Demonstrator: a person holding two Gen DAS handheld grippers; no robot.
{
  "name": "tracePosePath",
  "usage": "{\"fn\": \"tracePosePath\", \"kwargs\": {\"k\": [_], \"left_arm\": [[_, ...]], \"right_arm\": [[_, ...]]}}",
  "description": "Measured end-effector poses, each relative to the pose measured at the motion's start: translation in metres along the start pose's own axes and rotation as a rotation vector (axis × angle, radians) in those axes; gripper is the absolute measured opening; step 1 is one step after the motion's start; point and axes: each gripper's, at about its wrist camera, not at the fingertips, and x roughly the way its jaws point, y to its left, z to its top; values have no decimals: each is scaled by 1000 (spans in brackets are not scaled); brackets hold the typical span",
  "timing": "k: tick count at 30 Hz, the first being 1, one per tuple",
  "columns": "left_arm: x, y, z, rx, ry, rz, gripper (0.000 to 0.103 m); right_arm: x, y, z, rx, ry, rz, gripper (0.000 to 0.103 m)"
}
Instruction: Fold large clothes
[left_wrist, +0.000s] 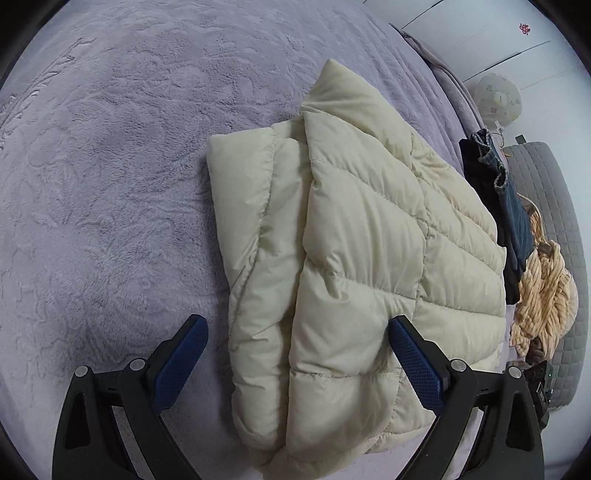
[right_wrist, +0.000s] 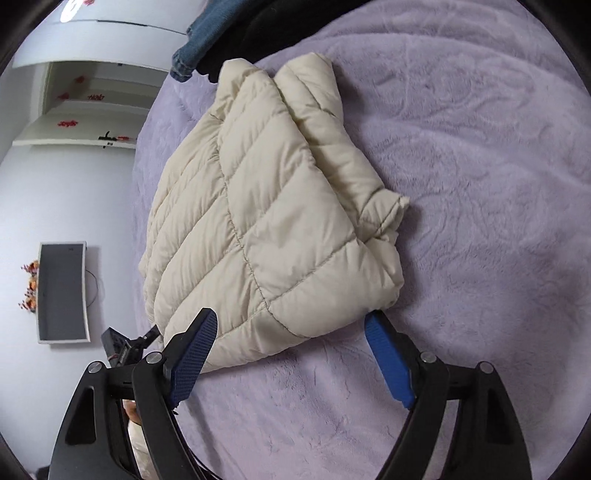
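A cream quilted puffer jacket lies folded into a thick bundle on a lilac fleece bed cover. My left gripper is open above its near end, jaws wide apart, holding nothing. In the right wrist view the same jacket lies ahead, a cuffed sleeve end sticking out on its right side. My right gripper is open just above the jacket's near edge, holding nothing.
Blue jeans and a dark garment lie past the jacket, with a tan knit piece beside them. A grey quilted cushion stands at the bed's edge. A wall TV and shelves show beyond the bed.
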Motion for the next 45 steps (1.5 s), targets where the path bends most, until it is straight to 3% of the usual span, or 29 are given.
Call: {"fn": "tracePosePath", "kwargs": {"k": [10, 12, 14, 16, 17, 19, 22, 29, 39, 45], "left_arm": [[12, -13, 4, 21, -19, 10, 98], [11, -18, 3, 39, -28, -8, 73], [7, -24, 3, 57, -30, -30, 44], [2, -31, 2, 84, -38, -36, 36], [0, -34, 1, 100, -43, -32, 32], [-5, -38, 0, 116, -50, -33, 31], [-13, -38, -2, 116, -53, -46, 28], [-32, -41, -21, 145, -34, -41, 28], [-50, -26, -83, 148, 10, 15, 28], [-55, -20, -104, 143, 16, 45, 28]], "right_arm": [[35, -4, 11, 72, -32, 93, 85], [38, -4, 11, 92, -39, 106, 85], [39, -5, 10, 113, -49, 134, 78], [39, -6, 8, 132, -43, 172, 45], [39, -6, 7, 135, -43, 186, 40], [37, -3, 5, 130, -47, 197, 28], [31, -2, 1, 133, -44, 222, 24], [10, -5, -17, 125, -33, 222, 23], [-5, -8, -44, 139, 1, 168, 24], [-4, -13, -51, 163, 18, 133, 24]]}}
